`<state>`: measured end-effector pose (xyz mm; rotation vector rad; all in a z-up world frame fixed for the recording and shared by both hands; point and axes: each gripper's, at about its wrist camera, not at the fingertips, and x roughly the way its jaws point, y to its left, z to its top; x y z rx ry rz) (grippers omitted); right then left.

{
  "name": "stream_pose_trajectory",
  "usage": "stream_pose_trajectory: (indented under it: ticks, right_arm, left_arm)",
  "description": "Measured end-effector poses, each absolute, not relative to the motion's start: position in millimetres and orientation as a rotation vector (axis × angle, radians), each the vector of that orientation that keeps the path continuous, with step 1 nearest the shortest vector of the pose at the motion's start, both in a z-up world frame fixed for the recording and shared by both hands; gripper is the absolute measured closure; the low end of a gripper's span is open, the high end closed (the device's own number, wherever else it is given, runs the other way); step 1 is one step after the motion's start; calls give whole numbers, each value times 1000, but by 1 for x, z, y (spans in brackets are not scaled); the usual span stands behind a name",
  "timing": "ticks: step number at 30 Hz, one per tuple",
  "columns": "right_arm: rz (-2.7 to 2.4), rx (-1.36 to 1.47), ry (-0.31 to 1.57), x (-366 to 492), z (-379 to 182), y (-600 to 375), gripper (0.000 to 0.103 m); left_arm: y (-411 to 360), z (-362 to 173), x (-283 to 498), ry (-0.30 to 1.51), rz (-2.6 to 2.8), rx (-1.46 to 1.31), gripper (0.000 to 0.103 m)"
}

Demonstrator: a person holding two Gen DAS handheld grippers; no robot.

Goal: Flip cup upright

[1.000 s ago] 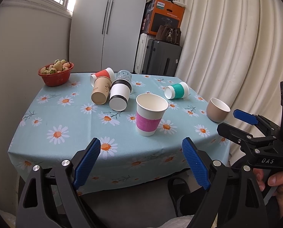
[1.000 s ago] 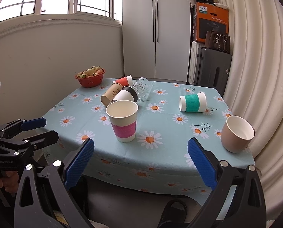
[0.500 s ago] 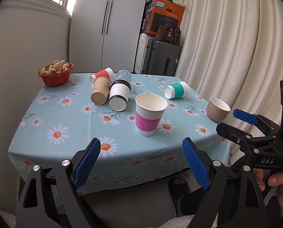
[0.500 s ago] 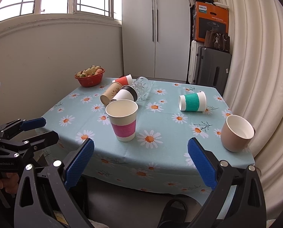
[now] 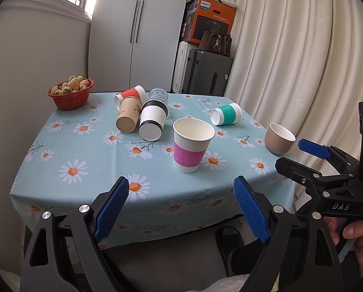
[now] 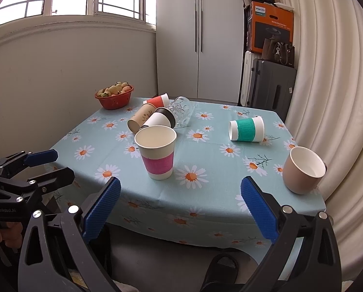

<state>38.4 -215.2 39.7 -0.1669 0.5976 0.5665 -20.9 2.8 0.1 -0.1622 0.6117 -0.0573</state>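
Observation:
A pink-banded paper cup stands upright near the table's front. A beige ceramic cup stands upright at the right edge. A teal-sleeved cup lies on its side. A brown cup, a black-banded white cup, a red cup and a clear glass lie together at the back. My left gripper and right gripper are open and empty, held off the table's front edge.
A red bowl of strawberries sits at the back left corner. The table has a daisy-print cloth. A curtain hangs close on the right; suitcases and a wardrobe stand behind.

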Motion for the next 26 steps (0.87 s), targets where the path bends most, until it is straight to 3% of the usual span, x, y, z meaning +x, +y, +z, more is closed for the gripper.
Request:
stream_pose_trajectory:
  ticks: [26]
  right_arm:
    - [565, -164, 605, 39, 38, -217, 5]
  left_arm:
    - [-1, -2, -20, 617, -55, -146, 17]
